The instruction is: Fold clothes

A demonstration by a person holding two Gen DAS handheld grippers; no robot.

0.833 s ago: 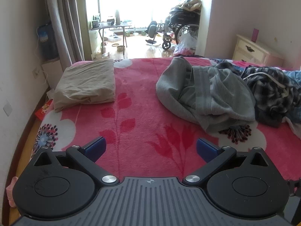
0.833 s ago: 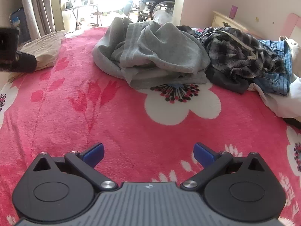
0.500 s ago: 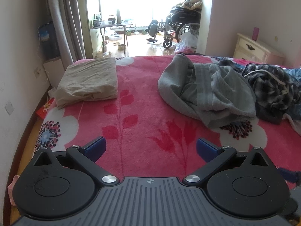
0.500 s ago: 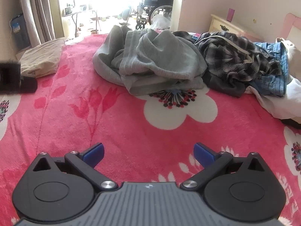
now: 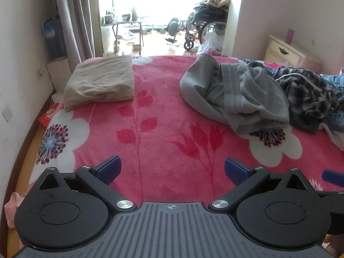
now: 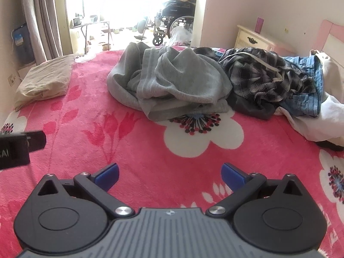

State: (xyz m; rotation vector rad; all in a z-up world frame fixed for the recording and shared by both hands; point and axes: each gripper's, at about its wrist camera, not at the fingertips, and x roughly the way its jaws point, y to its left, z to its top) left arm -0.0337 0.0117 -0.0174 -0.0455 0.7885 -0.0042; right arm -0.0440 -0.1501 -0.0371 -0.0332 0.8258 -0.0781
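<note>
1. Two grippers are in my hands, and both are empty. My left gripper has its blue pads spread wide with only blanket between them; my right gripper is spread just as wide, also holding nothing.
2. Both hover over a bare stretch of the pink floral blanket covering the bed. I judge this clear patch is where a garment would be laid flat for folding.
3. Ahead and to my right lies the unfolded heap. Nearest is a crumpled grey sweatshirt. Touching it further right is a dark plaid shirt, then blue jeans and something white at the bed's edge.
4. Well apart, at the far left corner, sits a beige folded cloth. I take it as the finished pile, kept away from the heap.
5. No basket or bin shows; the clothes lie directly on the blanket.
6. The sweatshirt seems the likely next pick.
</note>
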